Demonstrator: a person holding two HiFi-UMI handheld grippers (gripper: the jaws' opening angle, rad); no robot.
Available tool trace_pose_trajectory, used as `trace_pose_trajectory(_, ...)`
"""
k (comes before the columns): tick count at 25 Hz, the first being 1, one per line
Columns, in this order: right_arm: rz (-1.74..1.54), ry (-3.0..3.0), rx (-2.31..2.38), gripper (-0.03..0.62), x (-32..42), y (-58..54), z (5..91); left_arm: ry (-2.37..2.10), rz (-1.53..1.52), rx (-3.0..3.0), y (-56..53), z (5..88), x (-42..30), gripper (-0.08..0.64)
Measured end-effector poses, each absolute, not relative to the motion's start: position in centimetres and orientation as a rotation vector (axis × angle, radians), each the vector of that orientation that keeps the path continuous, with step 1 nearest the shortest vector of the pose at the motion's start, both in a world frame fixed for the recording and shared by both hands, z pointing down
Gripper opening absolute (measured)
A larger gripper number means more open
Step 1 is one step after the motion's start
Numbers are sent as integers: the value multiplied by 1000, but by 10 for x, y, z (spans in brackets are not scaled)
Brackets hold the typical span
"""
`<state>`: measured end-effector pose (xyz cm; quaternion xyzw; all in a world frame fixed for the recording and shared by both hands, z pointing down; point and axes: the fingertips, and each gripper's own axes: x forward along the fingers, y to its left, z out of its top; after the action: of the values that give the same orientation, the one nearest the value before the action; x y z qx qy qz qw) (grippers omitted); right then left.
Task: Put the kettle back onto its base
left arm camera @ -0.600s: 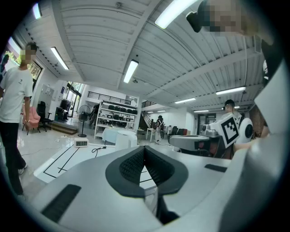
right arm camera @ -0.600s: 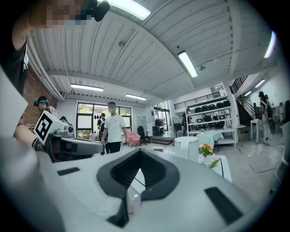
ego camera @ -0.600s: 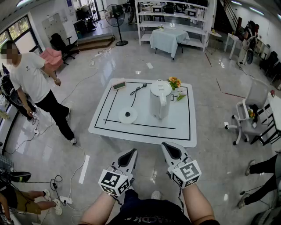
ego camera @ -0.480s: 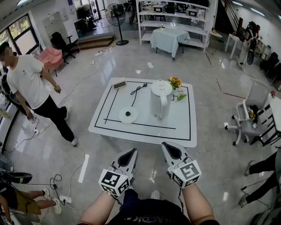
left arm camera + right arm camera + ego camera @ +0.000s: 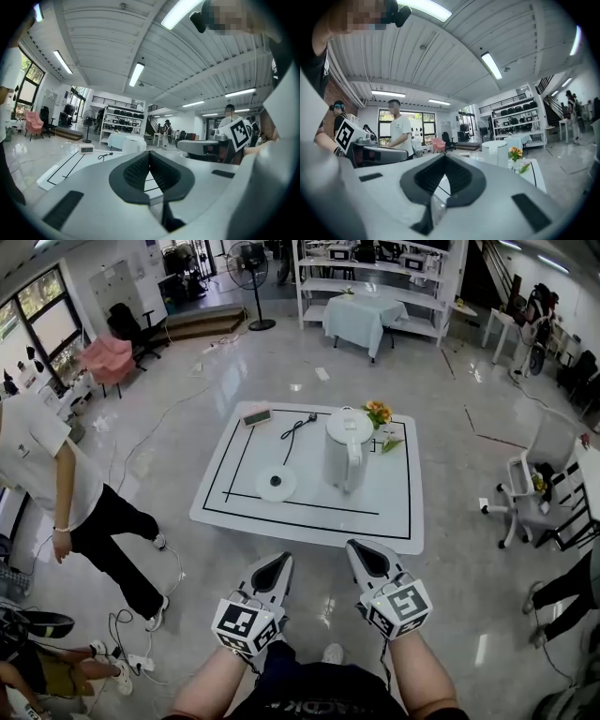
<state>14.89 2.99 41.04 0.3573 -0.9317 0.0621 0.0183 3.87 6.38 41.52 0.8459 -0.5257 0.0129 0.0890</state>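
Note:
A white kettle [image 5: 346,448] stands upright on the low white table [image 5: 394,512], handle toward me. Its round white base [image 5: 276,484] with a dark centre lies on the table to the kettle's left, apart from it, its black cord [image 5: 296,430] running to the far edge. Both grippers hang in front of the table's near edge, well short of it. My left gripper [image 5: 279,566] is shut and empty, and so is my right gripper [image 5: 363,553]. The kettle [image 5: 134,144] shows far ahead in the left gripper view, and the kettle [image 5: 496,152] likewise in the right gripper view.
A small digital clock [image 5: 256,415] and a vase of orange flowers [image 5: 378,416] stand at the table's far side. A person in a white shirt [image 5: 56,502] walks at the left. Cables [image 5: 141,634] lie on the floor; an office chair [image 5: 534,474] stands at the right.
The person at the left has walked nearer, down the left edge of the head view. Both grippers, the kettle and the base have kept their places.

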Motion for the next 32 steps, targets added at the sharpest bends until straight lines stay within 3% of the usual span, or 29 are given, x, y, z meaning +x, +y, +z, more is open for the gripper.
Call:
trace_pose_trajectory(8,268,-2906,1148,24,137,7,413,-1556,53,2516,41,418,19,20)
trace_pose_trajectory(11,271,-2898,1180,64,128,-2,410,-1542,57,2527,32,416,8,93)
trace_pose_trajectory(15,266,-2870,1261,171,119,-20,409,-1522,80,2554,15,414,-3,271)
trace_pose_trajectory(18,258,-2837,1334,248,114,-35,409,-1504,92,2572,3,414,-13,329)
trace_pose_trajectory(32,250,-2716,1542,262,76,-90,403,-1348,76,2646,-60,412,-67,348)
